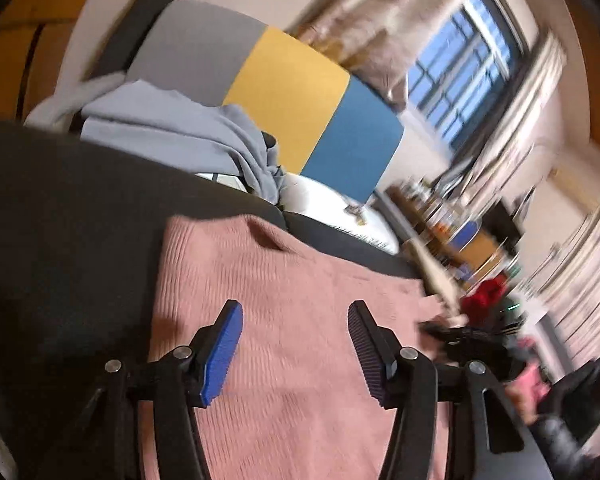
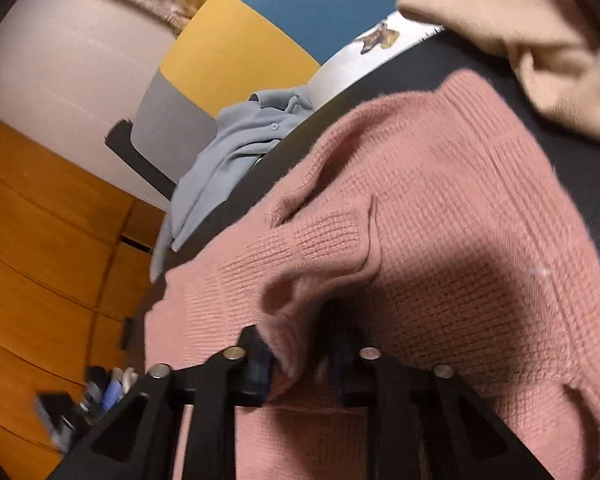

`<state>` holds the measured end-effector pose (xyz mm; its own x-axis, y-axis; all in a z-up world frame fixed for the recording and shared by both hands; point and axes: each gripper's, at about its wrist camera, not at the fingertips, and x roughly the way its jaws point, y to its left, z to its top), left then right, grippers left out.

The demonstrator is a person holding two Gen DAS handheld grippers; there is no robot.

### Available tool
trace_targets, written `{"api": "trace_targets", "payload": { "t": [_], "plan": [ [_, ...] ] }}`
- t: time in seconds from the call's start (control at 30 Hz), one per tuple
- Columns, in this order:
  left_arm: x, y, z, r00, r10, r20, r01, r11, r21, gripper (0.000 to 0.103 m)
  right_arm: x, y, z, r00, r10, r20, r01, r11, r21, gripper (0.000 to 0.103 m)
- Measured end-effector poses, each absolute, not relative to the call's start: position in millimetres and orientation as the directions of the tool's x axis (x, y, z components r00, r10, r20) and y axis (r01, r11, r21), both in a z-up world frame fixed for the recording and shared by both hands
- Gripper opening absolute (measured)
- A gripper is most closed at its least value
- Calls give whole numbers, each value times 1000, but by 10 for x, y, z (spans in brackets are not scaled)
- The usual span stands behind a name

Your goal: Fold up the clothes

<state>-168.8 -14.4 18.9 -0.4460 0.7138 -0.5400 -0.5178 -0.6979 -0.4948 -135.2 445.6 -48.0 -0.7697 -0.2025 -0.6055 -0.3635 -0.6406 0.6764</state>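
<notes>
From the left wrist view, the left gripper (image 1: pixel 296 340) hangs over a pink knit sweater (image 1: pixel 292 280) that lies spread on a dark surface (image 1: pixel 68 208); its fingers (image 1: pixel 224 354) stand wide apart with nothing between them, and only the knit shows in the gap. Beyond the sweater, a light blue-grey shirt (image 1: pixel 172 132) lies crumpled near a panel of grey, yellow and blue (image 1: pixel 284 100). The room at the right is blurred, with a window (image 1: pixel 464 68) high up.

From the right wrist view, the right gripper (image 2: pixel 300 360) sits low on the same sweater (image 2: pixel 440 208). Its fingers (image 2: pixel 260 364) are drawn narrow, and a raised fold of pink knit lies between them; blur and shadow hide whether the pads actually press it. The blue-grey shirt (image 2: pixel 228 160) lies past the sweater's far edge, and a tan garment (image 2: pixel 532 40) rests at the upper right. Wooden flooring (image 2: pixel 40 240) shows at the left.
</notes>
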Motion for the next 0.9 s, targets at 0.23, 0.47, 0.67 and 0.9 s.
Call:
{"api": "trace_targets", "payload": {
  "t": [0.23, 0.47, 0.67, 0.9],
  "plan": [
    [-2232, 85, -192, -488, 546, -682, -399, -834, -382, 55, -1379, 4388, 269, -857, -134, -498, -206, -797, 568, 11],
    [-2159, 75, -290, -523, 478, -706, -384, -871, -306, 54, -1507, 4441, -342, -718, -75, -692, -355, -816, 457, 15],
    [-1946, 178, -7, -596, 475, -648, -462, -862, -207, 55, -1152, 4603, -335, -750, 4, -661, -433, -759, 487, 26],
    [-2048, 508, 131, -611, 466, -640, -526, -843, -111, 56, -1448, 4068, 85, -757, 19, -653, -269, -920, 286, 32]
  ]
}}
